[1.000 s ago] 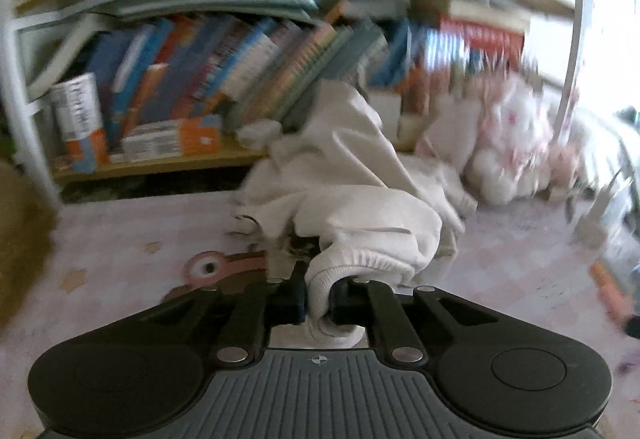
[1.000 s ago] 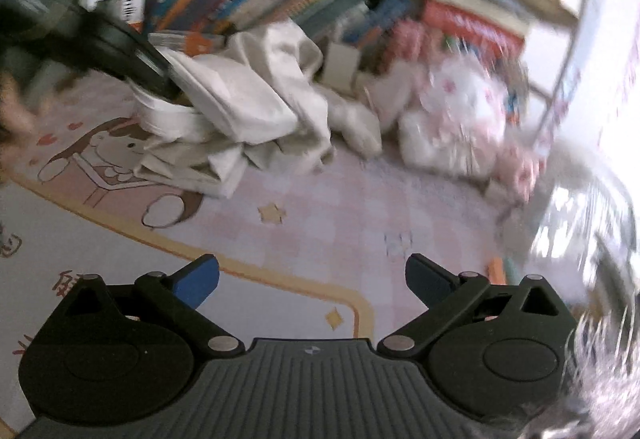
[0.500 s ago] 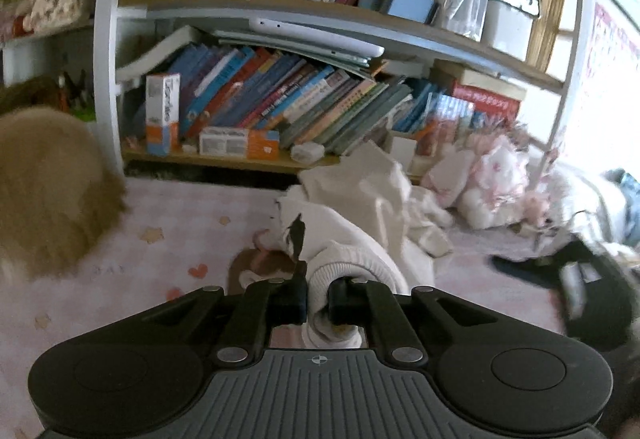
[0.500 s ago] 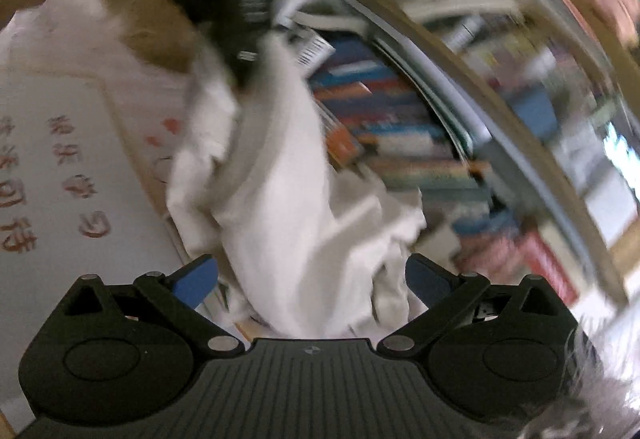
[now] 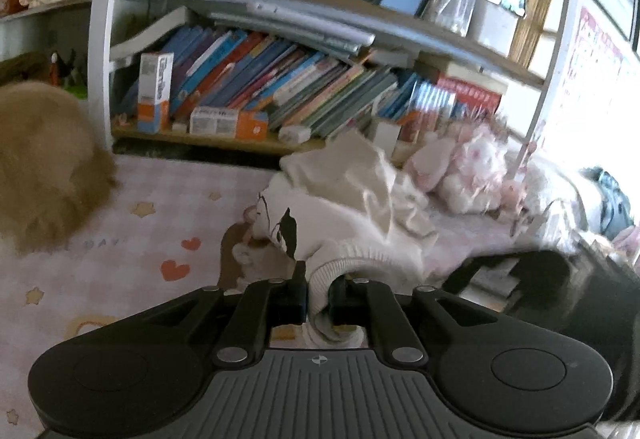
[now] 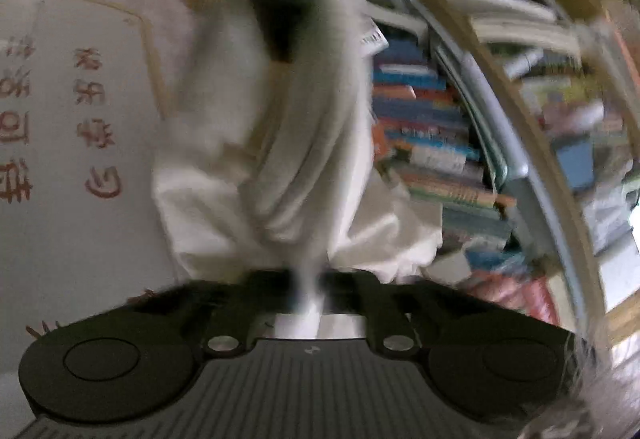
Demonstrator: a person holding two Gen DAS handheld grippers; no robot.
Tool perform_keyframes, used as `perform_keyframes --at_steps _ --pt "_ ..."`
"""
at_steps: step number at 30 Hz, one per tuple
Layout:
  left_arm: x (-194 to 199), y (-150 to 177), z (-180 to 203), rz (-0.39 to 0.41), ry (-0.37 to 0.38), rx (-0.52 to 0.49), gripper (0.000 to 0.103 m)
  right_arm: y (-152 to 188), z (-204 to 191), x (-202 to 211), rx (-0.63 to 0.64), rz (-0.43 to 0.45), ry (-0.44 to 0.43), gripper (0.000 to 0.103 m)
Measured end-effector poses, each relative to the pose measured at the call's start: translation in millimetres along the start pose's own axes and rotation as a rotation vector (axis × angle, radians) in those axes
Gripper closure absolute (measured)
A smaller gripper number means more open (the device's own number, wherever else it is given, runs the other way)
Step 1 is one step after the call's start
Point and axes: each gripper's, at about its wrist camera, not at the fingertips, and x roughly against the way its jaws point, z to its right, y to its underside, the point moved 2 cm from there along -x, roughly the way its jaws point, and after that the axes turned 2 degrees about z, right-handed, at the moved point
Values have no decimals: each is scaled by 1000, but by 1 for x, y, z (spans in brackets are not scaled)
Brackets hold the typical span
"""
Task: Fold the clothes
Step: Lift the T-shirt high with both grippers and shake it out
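Observation:
A cream-white garment lies bunched on the pink mat in front of the bookshelf. My left gripper is shut on its ribbed cuff, which bulges up between the fingers. In the right wrist view the same garment hangs stretched and blurred, and my right gripper is shut on a narrow fold of it. The black body of the right gripper shows at the lower right of the left wrist view, close to the cloth.
A bookshelf full of books stands right behind the garment. Pink plush toys lie to the right, and a brown furry mass sits at the left. The pink printed mat spreads toward the left front.
My right gripper swung in from the open mat to the garment and shut on a fold of it. The left gripper kept its hold on the cuff and rose a little.

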Motion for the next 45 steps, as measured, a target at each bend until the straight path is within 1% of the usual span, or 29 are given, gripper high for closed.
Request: perform_keyframes --at_steps 2,4,7,10,12,13,16,19,20,21,22,23,24,25,26,29,30,33,36,37,42,44,45 --pt "-7 8 -4 -33 -17 -15 76 -5 21 2 -71 -2 4 101" --pt "-15 16 -5 -76 11 -8 44 -16 48 8 -121 33 28 101" --pt "-20 30 1 -79 56 -6 28 -35 79 15 -124 85 59 101" --pt "-32 43 15 -100 60 -72 25 -50 99 14 -116 108 70 101" --pt "-41 52 27 -103 58 -151 25 -55 105 14 -106 112 72 101" --pt "-45 56 32 -99 43 -195 25 -56 107 15 -97 112 74 101" --pt "-59 66 43 -78 -52 -316 25 -58 112 14 -69 106 90 101" --pt "-70 66 37 -55 -121 -310 26 -52 117 15 -70 85 113 101" --pt "-70 66 35 -46 -125 -299 26 -48 118 15 -74 74 120 101" --pt "-69 65 32 -37 -119 -287 32 -43 120 14 -82 60 125 101" --pt "-68 65 29 -27 -113 -275 56 -39 122 13 -92 42 130 101" --pt "-67 64 26 -22 -103 -262 70 -33 125 12 -117 21 129 101" --pt "-68 62 23 -21 -88 -244 90 -27 128 11 -154 -3 123 101" --pt "-69 59 20 -20 -76 -221 93 -20 131 10 -191 -27 118 101" --pt "-69 56 16 -14 -69 -196 95 -17 134 14 -215 -33 129 101" --pt "-63 37 4 35 -80 -120 98 -14 140 36 -257 0 206 101" --pt "-57 26 0 68 -83 -97 99 -13 142 44 -271 11 232 101" --pt "-19 -17 -3 229 -82 -56 99 -10 149 66 -313 44 310 101" --pt "30 -56 4 420 -90 -58 99 -8 155 89 -355 78 387 101" --pt "48 -69 6 487 -88 -57 99 -13 159 102 -348 113 427 101" --pt "142 -125 24 853 -60 -91 99 -66 182 192 -215 410 716 101" --pt "179 -141 32 1007 -46 -110 99 -85 195 234 -194 541 823 101" --pt "197 -145 38 1090 -45 -125 99 -93 199 254 -190 602 862 101"
